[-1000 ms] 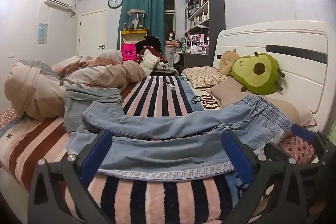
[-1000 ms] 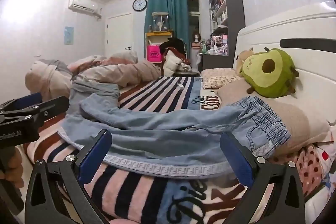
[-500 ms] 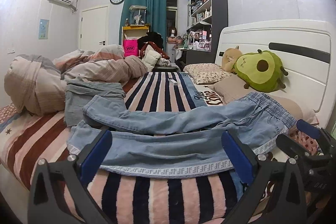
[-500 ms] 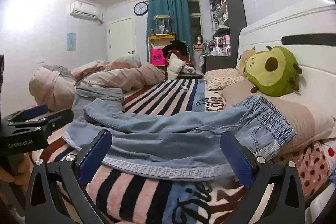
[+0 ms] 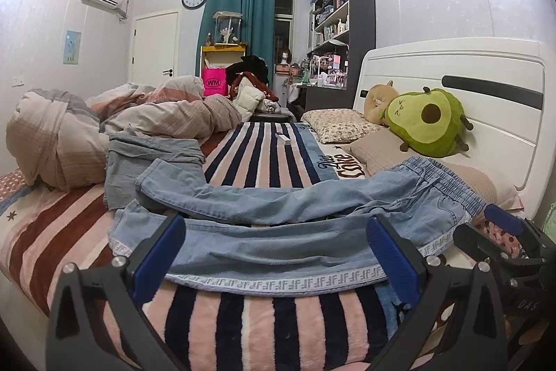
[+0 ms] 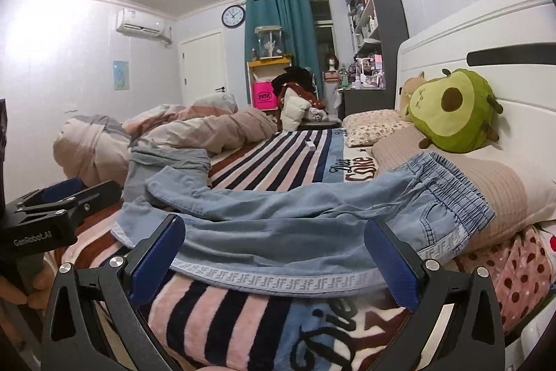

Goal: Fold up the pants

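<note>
the left gripper [image 5: 274, 252] hangs just above the near edge of the bed with its blue-padded fingers [image 5: 158, 258] spread wide and nothing between them; the right gripper [image 6: 274, 254] is spread the same way, empty, its own blue fingers [image 6: 392, 266] framing the cloth from a spot closer to the headboard. each tool shows in the other's view: the right one at the far right edge of the left camera, the left one low at the left edge of the right camera, with bare fingertips of the person visible under it. the pants [image 5: 288, 225], light blue denim with a patterned white band down the side seam, lie stretched sideways across the striped blanket [image 5: 264, 159], just ahead of both grippers and untouched by either. the elastic waistband [image 6: 455, 186] rests up on a beige pillow [image 6: 514, 193] by the white headboard [image 5: 451, 72], and the two legs run away from it, the upper leg lying loosely over the lower. a grey garment [image 5: 139, 159] sits beside the leg ends. a bunched duvet [image 5: 114, 120] lies behind, and an avocado plush [image 5: 427, 120] leans on the headboard.
</note>
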Action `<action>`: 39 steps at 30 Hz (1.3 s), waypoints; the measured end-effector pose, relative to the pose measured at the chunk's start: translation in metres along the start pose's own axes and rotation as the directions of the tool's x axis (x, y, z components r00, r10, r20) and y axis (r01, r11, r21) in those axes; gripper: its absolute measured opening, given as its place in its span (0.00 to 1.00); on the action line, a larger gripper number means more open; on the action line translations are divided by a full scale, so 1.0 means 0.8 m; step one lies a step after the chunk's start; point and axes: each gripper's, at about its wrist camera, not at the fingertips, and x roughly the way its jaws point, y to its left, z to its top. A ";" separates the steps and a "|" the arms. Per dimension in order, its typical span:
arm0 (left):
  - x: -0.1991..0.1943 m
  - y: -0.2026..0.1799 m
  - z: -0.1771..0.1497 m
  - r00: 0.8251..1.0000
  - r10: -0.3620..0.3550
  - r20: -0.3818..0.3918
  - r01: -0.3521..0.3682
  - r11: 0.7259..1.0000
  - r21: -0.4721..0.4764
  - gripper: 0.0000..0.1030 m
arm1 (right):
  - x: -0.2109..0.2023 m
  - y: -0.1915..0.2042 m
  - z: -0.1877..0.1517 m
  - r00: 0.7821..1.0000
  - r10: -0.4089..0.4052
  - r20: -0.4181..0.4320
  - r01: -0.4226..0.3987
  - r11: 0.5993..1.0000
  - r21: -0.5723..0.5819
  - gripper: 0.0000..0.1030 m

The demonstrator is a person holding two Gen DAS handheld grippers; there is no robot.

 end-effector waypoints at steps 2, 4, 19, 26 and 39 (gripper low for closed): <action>0.000 -0.001 0.000 1.000 0.000 -0.001 0.000 1.000 0.001 0.99 | -0.001 -0.002 -0.001 1.000 0.007 0.003 -0.007 1.000 0.011 1.00; 0.000 -0.001 0.000 1.000 0.000 -0.001 0.000 1.000 0.001 0.99 | -0.001 -0.003 -0.001 1.000 0.010 0.002 -0.010 1.000 0.017 1.00; 0.001 -0.005 -0.003 1.000 -0.006 -0.007 0.006 1.000 0.004 0.99 | -0.001 -0.005 -0.002 1.000 0.010 0.000 -0.010 1.000 0.022 1.00; 0.002 -0.004 -0.003 1.000 -0.007 -0.008 0.007 1.000 0.004 0.99 | -0.001 -0.004 -0.002 1.000 0.010 0.000 -0.010 1.000 0.021 1.00; 0.002 -0.004 -0.003 1.000 -0.006 -0.008 0.006 1.000 0.004 0.99 | -0.001 -0.005 -0.002 1.000 0.015 -0.001 -0.015 1.000 0.026 1.00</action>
